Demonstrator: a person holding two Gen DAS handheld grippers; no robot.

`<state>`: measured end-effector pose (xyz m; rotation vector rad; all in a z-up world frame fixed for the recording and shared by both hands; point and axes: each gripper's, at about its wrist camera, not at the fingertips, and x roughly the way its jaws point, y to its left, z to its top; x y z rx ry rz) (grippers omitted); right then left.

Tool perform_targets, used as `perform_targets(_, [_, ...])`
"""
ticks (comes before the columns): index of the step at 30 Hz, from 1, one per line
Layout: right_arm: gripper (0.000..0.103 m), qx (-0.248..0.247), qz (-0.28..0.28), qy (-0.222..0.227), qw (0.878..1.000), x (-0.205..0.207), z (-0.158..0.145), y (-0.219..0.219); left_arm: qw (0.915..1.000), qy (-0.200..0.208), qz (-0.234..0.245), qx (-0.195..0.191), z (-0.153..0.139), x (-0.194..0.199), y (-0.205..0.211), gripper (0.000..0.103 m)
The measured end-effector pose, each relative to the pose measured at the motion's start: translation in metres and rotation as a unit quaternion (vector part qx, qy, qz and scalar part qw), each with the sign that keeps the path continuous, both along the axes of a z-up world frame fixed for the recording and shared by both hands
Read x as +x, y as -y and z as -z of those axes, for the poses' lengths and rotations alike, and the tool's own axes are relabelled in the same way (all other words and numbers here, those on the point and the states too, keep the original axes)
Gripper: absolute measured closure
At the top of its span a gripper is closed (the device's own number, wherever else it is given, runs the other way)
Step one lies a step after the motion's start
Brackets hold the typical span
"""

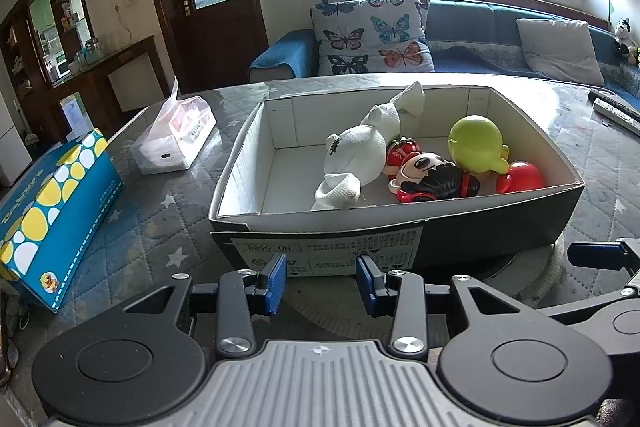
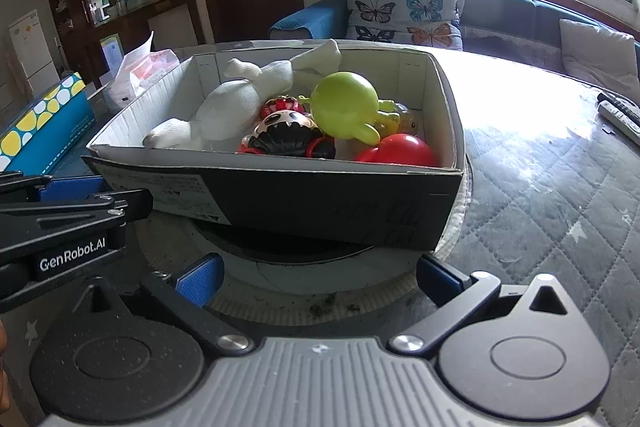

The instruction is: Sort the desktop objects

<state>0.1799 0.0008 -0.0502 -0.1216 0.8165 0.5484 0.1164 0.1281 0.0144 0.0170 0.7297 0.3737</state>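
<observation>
A dark cardboard box (image 1: 480,235) with a white inside stands on the quilted table. In it lie a white cloth toy (image 1: 360,151), a red and black doll (image 1: 432,179), a green figure (image 1: 478,143) and a red ball (image 1: 524,177). My left gripper (image 1: 322,281) is open and empty just in front of the box's near wall. My right gripper (image 2: 320,277) is open wide and empty, in front of the same box (image 2: 340,203). The toys show there too: cloth toy (image 2: 232,107), doll (image 2: 288,135), green figure (image 2: 346,105), red ball (image 2: 400,149).
A blue tissue box (image 1: 52,211) and a white tissue pack (image 1: 176,139) sit left of the box. Remote controls (image 1: 616,111) lie at the far right. A round mat (image 2: 320,291) lies under the box. A sofa with butterfly cushions (image 1: 372,35) is behind the table.
</observation>
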Motion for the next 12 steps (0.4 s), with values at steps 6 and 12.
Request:
perform_targets(6, [0.0, -0.002, 0.0, -0.005, 1.0, 0.007, 0.0025, -0.0039, 1.0, -0.001, -0.001, -0.004, 0.001, 0.0064, -0.0026, 0.063])
perform_targets(12, [0.0, -0.001, 0.0, -0.009, 1.0, 0.011, 0.0045, -0.0064, 1.0, 0.004, -0.001, -0.006, 0.002, 0.0105, -0.0041, 0.063])
